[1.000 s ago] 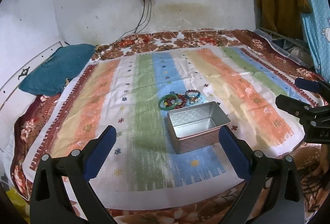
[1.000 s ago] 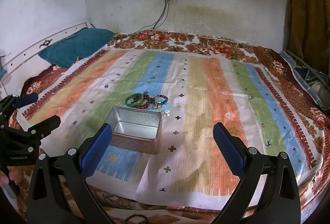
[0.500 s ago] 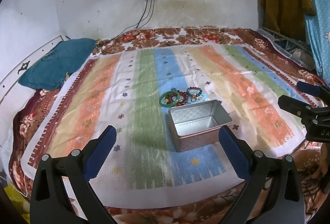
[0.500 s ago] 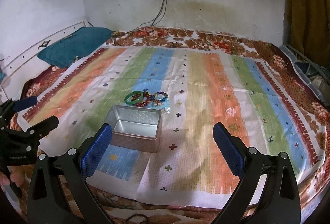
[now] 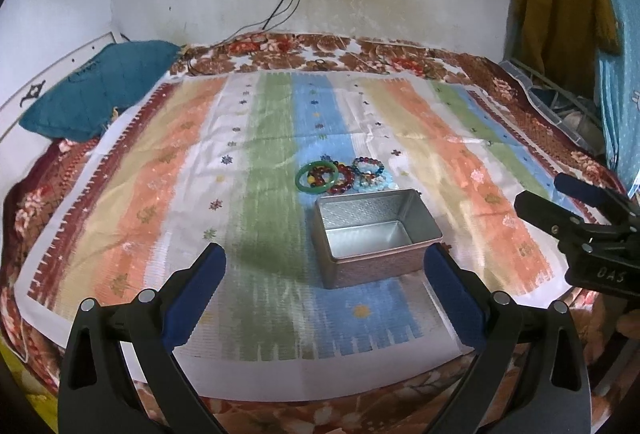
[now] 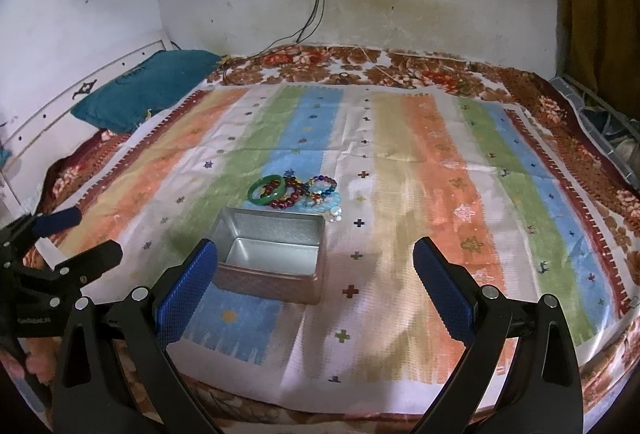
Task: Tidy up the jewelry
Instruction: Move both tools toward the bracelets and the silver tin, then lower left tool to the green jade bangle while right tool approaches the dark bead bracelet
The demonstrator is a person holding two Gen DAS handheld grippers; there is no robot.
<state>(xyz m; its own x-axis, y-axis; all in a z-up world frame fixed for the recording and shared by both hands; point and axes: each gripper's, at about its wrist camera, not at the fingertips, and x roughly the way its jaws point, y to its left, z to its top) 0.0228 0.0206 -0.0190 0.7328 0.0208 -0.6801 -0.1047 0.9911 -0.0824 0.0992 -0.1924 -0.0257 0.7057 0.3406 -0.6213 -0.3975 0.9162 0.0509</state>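
A teal pillow (image 5: 100, 90) lies at the upper left on the bed. Mid-frame on the striped woven cloth (image 5: 256, 162), a smooth green bangle (image 5: 317, 176) touches dark red and mixed-colour bead bracelets (image 5: 360, 176). Just below them sits an open rectangular metal tin (image 5: 376, 234), shiny and empty. The left tool (image 5: 322, 278) and right tool (image 6: 316, 274) hover low in frame, blue ribbed pads apart, holding nothing.

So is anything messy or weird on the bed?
A bit messy: the bracelets lie tangled in a pile on the striped cloth, just behind the empty tin box, not in it. Nothing looks spilled or broken.
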